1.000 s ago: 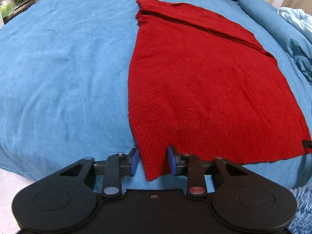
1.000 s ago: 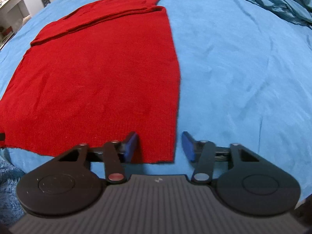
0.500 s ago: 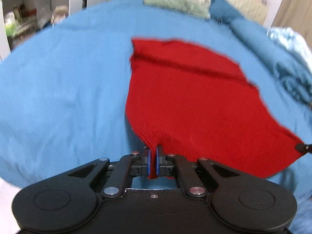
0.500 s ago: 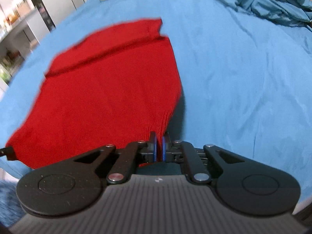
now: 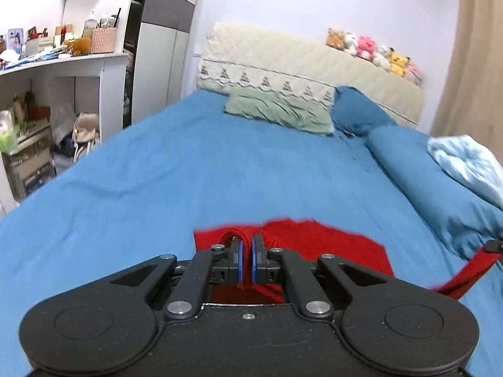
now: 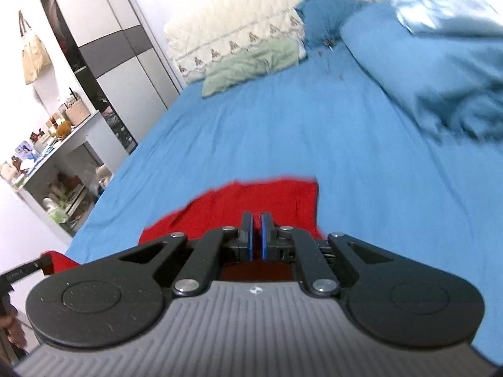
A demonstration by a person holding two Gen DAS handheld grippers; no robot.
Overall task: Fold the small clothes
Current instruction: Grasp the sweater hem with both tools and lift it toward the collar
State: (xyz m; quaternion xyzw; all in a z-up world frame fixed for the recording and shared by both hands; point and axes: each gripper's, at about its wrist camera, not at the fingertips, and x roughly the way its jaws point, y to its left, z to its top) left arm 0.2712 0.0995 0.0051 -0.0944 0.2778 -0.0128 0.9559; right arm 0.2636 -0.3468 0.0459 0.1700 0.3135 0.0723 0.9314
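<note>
A red knit sweater (image 5: 330,245) lies on the blue bed sheet (image 5: 188,172). My left gripper (image 5: 247,257) is shut on its left hem corner and holds it lifted. My right gripper (image 6: 256,235) is shut on the right hem corner of the sweater (image 6: 267,201), also lifted. The far part of the sweater still lies on the bed ahead of both grippers. The right gripper's tip shows at the right edge of the left wrist view (image 5: 492,246), with red fabric hanging from it. Most of the sweater is hidden below the grippers.
A green pillow (image 5: 279,113), a blue pillow (image 5: 358,110) and a cream headboard (image 5: 298,62) with plush toys (image 5: 374,50) stand at the far end. A rolled blue duvet (image 5: 440,188) lies along the right. White shelves (image 5: 47,100) with clutter stand left of the bed.
Both grippers closed on the hem corners, then lifted and carried the hem forward toward the sweater's far end. The views tilted up from the bed toward the headboard.
</note>
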